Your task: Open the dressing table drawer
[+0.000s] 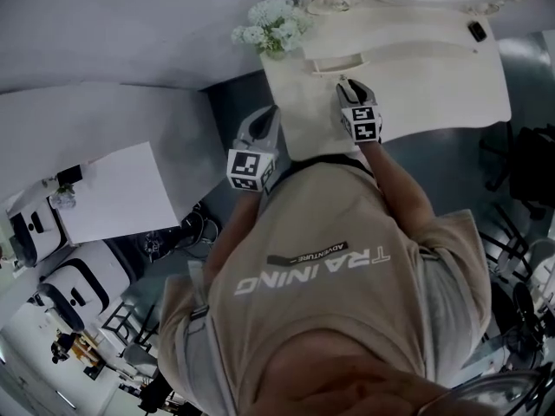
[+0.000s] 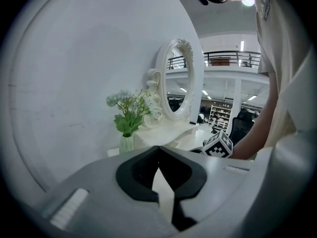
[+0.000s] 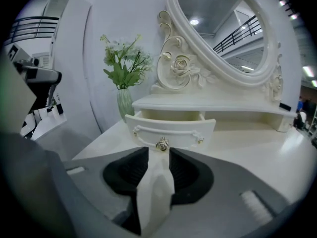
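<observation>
White walls close in this corner, where a cream dressing table (image 3: 262, 150) is set against a pale wall (image 2: 74, 83). Its small drawer (image 3: 171, 128) sits at the left end of the raised shelf (image 3: 213, 103) along the back of the tabletop. The drawer stands pulled out, with its inner walls showing behind the curved front. A round shiny knob (image 3: 162, 144) sits in the middle of that front.

The right gripper (image 3: 159, 152) points at the knob from just in front. Its jaws are spread, the knob lies right at the gap between their tips, and neither pad presses on it as far as I can see.

Above the shelf rises an oval mirror (image 3: 223, 24) in a carved frame, with a rose moulded at its lower left. Left of the drawer, near the table's corner, a pale vase (image 3: 124, 103) holds white flowers (image 3: 121, 53) with green leaves.

The left gripper (image 2: 158, 150) hangs just off the table's left edge, looking towards the vase and mirror. Its jaw tips are drawn together with nothing between them.

The person, in a tan T-shirt (image 1: 321, 267), stands at the table's front edge. Well off to the left lies a white panel (image 1: 117, 193).
</observation>
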Motion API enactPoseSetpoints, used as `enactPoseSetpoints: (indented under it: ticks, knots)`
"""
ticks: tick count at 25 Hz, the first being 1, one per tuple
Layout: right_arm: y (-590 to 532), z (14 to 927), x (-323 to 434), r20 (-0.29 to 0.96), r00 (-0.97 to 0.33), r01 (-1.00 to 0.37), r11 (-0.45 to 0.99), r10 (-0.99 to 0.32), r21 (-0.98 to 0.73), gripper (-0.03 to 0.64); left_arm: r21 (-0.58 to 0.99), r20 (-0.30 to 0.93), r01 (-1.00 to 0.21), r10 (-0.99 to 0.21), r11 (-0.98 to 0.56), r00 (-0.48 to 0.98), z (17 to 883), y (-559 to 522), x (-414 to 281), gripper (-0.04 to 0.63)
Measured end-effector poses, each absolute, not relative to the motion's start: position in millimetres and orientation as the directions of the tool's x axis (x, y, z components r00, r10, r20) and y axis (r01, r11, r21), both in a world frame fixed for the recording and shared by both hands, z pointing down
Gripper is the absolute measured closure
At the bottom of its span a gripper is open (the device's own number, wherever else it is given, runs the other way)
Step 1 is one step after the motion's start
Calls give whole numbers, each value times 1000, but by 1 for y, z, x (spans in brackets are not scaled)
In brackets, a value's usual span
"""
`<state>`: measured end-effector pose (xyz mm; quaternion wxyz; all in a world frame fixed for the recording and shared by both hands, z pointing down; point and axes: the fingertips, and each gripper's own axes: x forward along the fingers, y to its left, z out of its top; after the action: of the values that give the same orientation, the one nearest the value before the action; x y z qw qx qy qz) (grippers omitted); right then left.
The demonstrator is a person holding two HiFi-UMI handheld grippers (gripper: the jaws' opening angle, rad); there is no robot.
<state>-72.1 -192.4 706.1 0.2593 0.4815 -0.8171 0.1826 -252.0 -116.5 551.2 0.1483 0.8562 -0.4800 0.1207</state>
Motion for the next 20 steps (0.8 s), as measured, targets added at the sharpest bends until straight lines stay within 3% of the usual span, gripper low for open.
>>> enactPoseSetpoints:
  ticks: [6, 11, 20]
  knots:
    - [-161, 685, -64, 582, -469, -852, 514, -664, -100, 487, 123, 323, -853, -793, -507, 517, 543, -117, -251, 589]
    - [-140, 620, -67, 478, -581, -786, 607, -659, -119, 612, 109, 286, -843, -795, -528, 535, 520, -115, -244, 589]
    - [-148, 503, -68, 288, -637, -758, 649, -715, -66, 612, 41, 177, -830, -813, -557, 555, 455, -125, -240, 589]
